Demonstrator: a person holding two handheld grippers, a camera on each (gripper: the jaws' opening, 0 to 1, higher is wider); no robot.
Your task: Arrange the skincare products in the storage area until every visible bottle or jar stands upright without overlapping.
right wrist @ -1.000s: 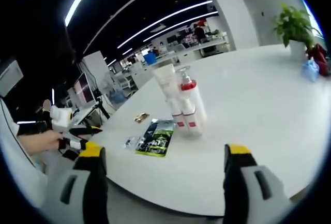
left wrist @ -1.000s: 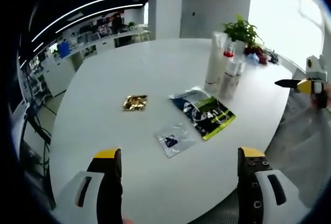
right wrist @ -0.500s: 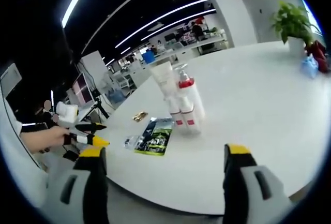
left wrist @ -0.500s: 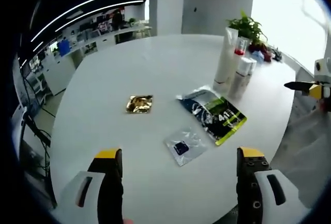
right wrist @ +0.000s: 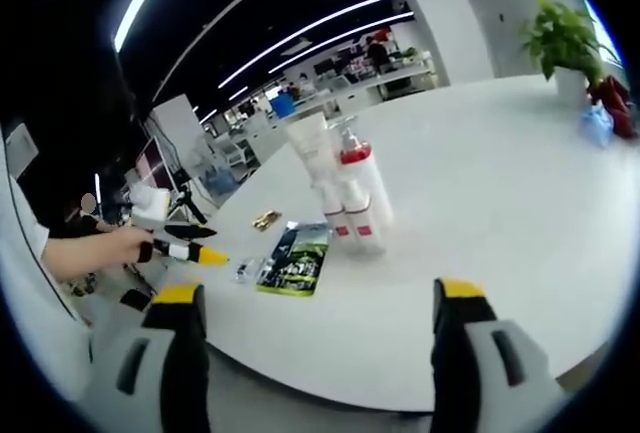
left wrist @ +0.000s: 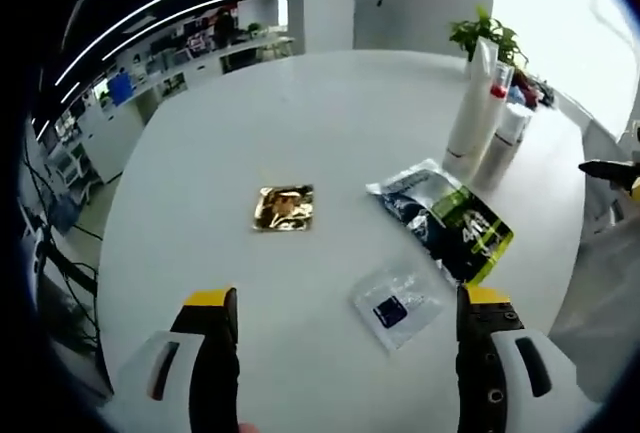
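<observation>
A cluster of skincare products stands upright on the white round table (left wrist: pixel 300 103): a tall white tube (left wrist: pixel 468 111), a red-collared pump bottle (left wrist: pixel 496 93) and a short white bottle (left wrist: pixel 507 139). In the right gripper view the same tube (right wrist: pixel 313 150), pump bottle (right wrist: pixel 355 171) and small red-labelled bottles (right wrist: pixel 352 225) stand close together. My left gripper (left wrist: pixel 347 298) is open over the near table edge, nothing between its jaws. My right gripper (right wrist: pixel 318 293) is open too, short of the table. A hand (right wrist: pixel 85 253) holds the left gripper (right wrist: pixel 188 245) at the left.
Flat on the table lie a gold sachet (left wrist: pixel 284 207), a black-and-green pouch (left wrist: pixel 446 219) and a small clear sachet (left wrist: pixel 398 303). A potted plant (right wrist: pixel 565 38) and blue and red items (right wrist: pixel 606 118) sit at the far edge. The right gripper's tip (left wrist: pixel 610 170) shows at the right.
The left gripper has moved forward over the table, so the sachets and pouch sit nearer in its view. In the right gripper view it has come further in from the left.
</observation>
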